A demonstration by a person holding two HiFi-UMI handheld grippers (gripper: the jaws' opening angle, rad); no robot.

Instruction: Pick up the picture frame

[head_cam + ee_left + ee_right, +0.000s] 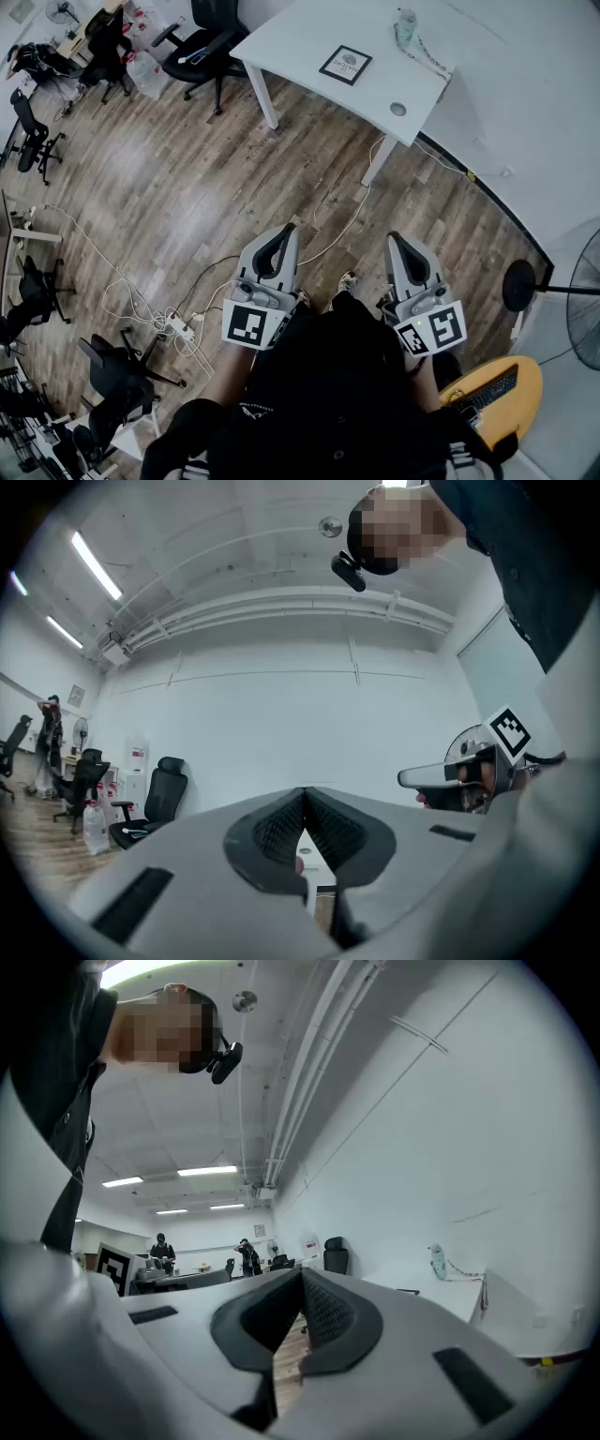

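Both grippers are held level at the person's waist, side by side over the wood floor (187, 169). Left gripper (287, 231): jaws shut, pads meeting, nothing between them; its own view (305, 797) shows the same. Right gripper (395, 238): likewise closed tip to tip and empty (302, 1275). A white cable (349, 217) runs over the floor ahead of the tips toward the table (300, 37). The frame (345, 65) lies flat on that table, well apart from both grippers, ahead of them and roughly between their two lines. A bottle (405, 26) stands beyond the frame, near the table's far edge. Only the head view shows the frame's face. The right gripper view has the table (441, 1296) edge-on with the bottle (437, 1262), plus two people (246, 1256) far down the room. The left gripper view gives a black chair (161, 794) by the wall and the right gripper (412, 777) alongside; the frame cannot be made out there.
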